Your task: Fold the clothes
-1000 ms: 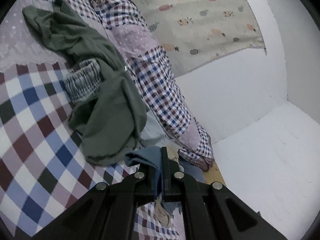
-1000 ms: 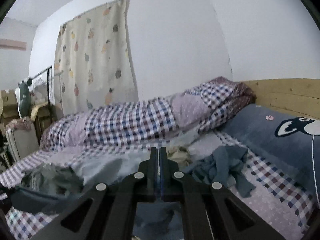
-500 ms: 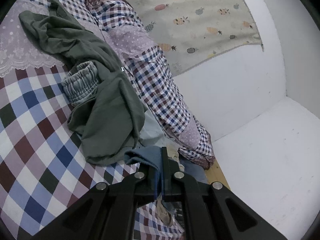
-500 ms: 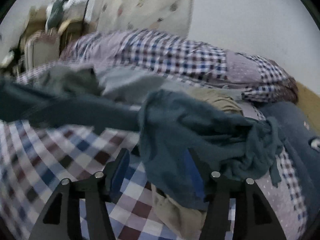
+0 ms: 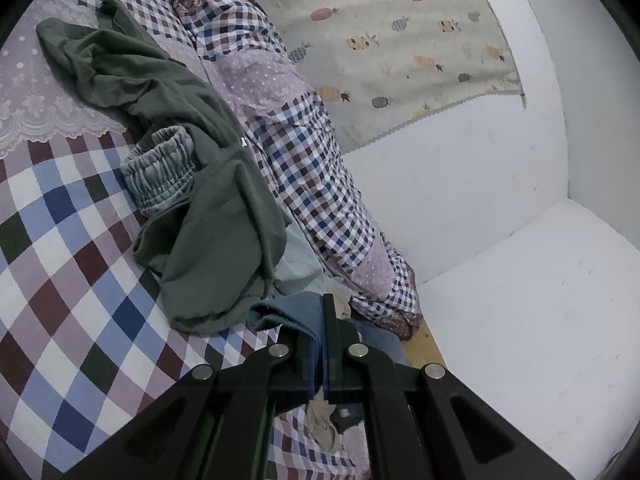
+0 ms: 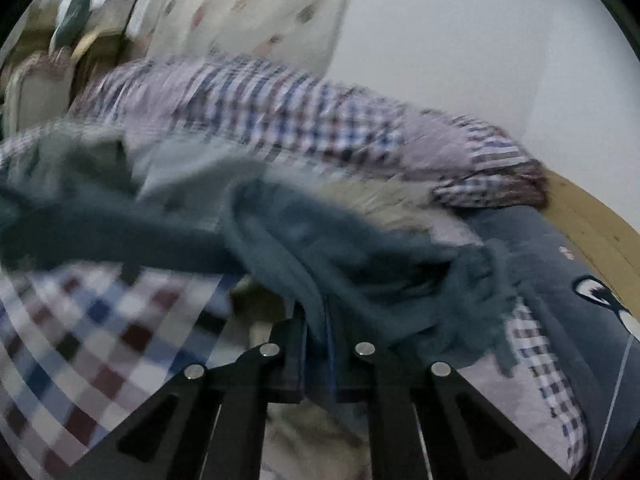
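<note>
Left gripper (image 5: 319, 340): we see its jaws closed tight on a fold of the blue-grey garment (image 5: 288, 312). This matches the frames from a second and half a second ago; the pinch point looks the same to us, and the left wrist view has only drifted slightly.

Right gripper (image 6: 318, 344): jaws drawn together on the same blue-grey garment (image 6: 340, 256), with cloth bunched between them. Half a second ago these jaws stood wide open with the cloth hanging ahead of them; a second ago they were closed, and we could not tell whether they held cloth. So we log the right side as having regripped. The right wrist view is motion-blurred, so finer detail of the grasp is unclear.

Garment position: stretched between both grippers above the bed (image 5: 60, 264), near its head end. One band runs off toward the left edge of the right wrist view; the bulk hangs rumpled over the jaws.

Rest of the bed, unchanged from the earlier frames as far as we can tell:
- green garment (image 5: 208, 208) sprawled across the checked sheet, partly over a grey elastic-waisted piece (image 5: 160, 168)
- rolled checked quilt (image 5: 304, 160) along the wall-side edge
- tan cloth (image 5: 324, 424) below the left gripper
- dark blue pillow (image 6: 560, 300) with a cartoon face at the headboard (image 6: 592, 224)
</note>
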### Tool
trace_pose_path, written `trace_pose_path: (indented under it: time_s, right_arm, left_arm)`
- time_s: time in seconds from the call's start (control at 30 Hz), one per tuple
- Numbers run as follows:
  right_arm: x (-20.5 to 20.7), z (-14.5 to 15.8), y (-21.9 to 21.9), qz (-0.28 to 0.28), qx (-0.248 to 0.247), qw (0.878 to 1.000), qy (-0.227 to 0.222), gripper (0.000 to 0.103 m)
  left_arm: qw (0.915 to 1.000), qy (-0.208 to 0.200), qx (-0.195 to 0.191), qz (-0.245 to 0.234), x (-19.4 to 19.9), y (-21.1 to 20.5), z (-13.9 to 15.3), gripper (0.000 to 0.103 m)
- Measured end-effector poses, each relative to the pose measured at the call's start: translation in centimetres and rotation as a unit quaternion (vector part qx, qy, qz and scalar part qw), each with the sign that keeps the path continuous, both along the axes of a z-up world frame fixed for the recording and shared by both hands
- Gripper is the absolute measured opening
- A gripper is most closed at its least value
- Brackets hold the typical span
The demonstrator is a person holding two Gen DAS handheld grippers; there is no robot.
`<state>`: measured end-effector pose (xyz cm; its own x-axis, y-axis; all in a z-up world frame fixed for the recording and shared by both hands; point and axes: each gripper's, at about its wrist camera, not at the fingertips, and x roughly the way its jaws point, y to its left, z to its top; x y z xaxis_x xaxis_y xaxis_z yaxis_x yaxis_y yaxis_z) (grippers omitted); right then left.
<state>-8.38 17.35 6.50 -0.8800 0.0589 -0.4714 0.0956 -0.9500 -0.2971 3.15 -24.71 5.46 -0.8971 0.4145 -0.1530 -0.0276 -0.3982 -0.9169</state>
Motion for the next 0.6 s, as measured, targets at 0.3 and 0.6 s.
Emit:
trace_pose_path:
  time_s: [0.3, 0.6]
  right_arm:
    - [-0.5, 7.9, 7.0, -0.068, -0.009, 0.997, 0.027, 0.006]
    - [-2.6, 22.3, 4.2, -0.077, 0.117, 0.982, 0.129, 0.005]
  left_arm:
    - [0.9988, -0.002, 0.028, 0.04, 0.9, -2.0, 0.1, 0.0]
    - [0.9927, 0.023, 0.068, 0.097, 2.9, -5.5, 0.9, 0.0]
